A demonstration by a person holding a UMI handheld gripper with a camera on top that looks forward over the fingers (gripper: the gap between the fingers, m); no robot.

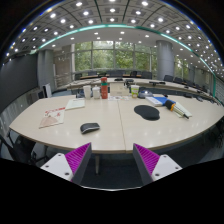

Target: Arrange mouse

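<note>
Fingers of the gripper [111, 160] stand apart in the gripper view, their magenta pads [78, 157] facing each other across a wide gap with nothing held between them. They hover over the near edge of a large pale table [115, 125] that fills the middle of the scene.

Ahead of the fingers and a little toward the left one lies the mouse [89, 128], small, dark and on its own on the bare tabletop. It is well apart from the fingertips and touches neither. Farther on and toward the right finger's side sits a round dark mouse mat [147, 112], clearly separate from the mouse. Just beyond the mat rests a blue item [159, 100], and beside that a slim pale object [179, 109] lies at a slant.

On the left part of the table there is a reddish booklet [51, 119] and, past it, a stack of white papers [75, 103]. Some small containers [101, 90] stand near the table's far edge. Behind the table, large windows [111, 55] show green foliage, and rows of ceiling lights [110, 12] run overhead.
</note>
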